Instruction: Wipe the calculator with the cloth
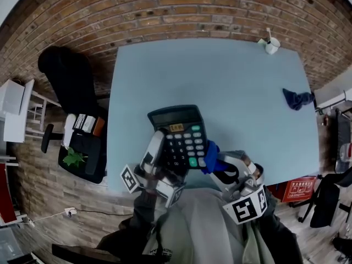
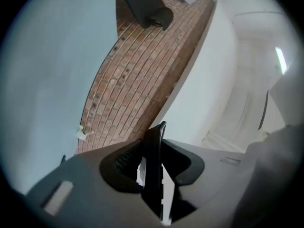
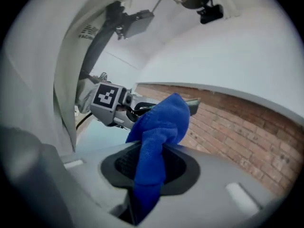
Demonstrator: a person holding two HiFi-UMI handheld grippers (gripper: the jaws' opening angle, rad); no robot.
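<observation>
I have the left gripper (image 1: 158, 157) pinching the calculator (image 1: 179, 132) by its lower left edge. The calculator hangs tilted in the air over the near edge of the table (image 1: 231, 76), keys facing up toward me. The left gripper view shows the body edge-on between the jaws, clamped from both sides.

The right gripper (image 1: 223, 169) is closed on the blue cloth (image 1: 210, 158). A wad of it bulges past the jaw tips and sits at the calculator's lower right corner (whether it actually touches there, I can't tell).

To wipe well, I judge the wad should lead, so only fabric meets the keys and no hard jaw tip does. I'd stroke from that corner across the keypad toward the display, with light pressure. The calculator is gripped along one edge only, and a firm push on the far side could pivot it in the jaws or lever it out. Short overlapping passes look safer than one long sweep.
</observation>
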